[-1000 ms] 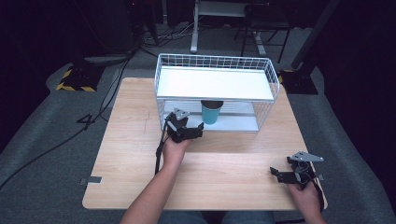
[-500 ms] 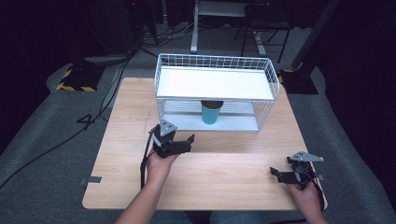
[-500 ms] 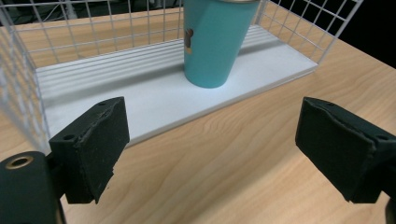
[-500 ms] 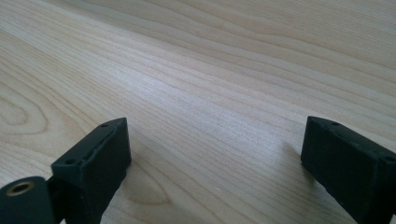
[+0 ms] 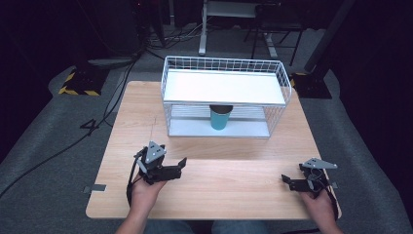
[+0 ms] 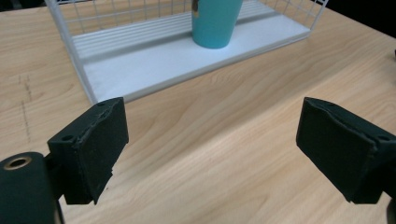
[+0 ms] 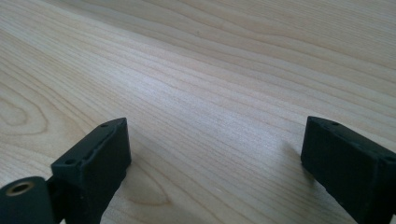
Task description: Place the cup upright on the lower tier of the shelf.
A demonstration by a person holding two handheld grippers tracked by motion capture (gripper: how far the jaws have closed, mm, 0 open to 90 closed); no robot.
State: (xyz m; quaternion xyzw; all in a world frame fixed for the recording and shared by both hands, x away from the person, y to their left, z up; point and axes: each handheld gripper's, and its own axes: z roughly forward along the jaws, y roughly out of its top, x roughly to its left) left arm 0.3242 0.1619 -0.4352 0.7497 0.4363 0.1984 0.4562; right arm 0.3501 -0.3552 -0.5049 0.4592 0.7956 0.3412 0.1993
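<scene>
A: Where's the teal cup (image 5: 220,117) right now?

B: Upright on the lower white shelf of the wire rack (image 5: 280,80), under the upper shelf, at about twelve o'clock from the table's (image 5: 234,195) centre. The left gripper view has it at roughly eleven o'clock, well beyond the jaws.

A: And the grippers?

B: Both empty, jaws spread wide. The left gripper (image 5: 181,165) sits over bare wood at about seven o'clock from the cup, well apart from it. The right gripper (image 5: 287,181) rests low near the table's front right corner, about five o'clock from the cup.

A: What could go wrong if the left one goes in for the cup?

B: I'd say the rack is the trouble. The cup stands in a low slot, so a gripper coming in too high could knock the upper shelf's front edge, and one coming in off-line could catch the wire upright at the left corner. A wide jaw nudging the cup's side before closing would likely tip it or push it deeper in.

A: Anything for the right one?

B: Little risk, I'd guess; it's far from everything.
</scene>
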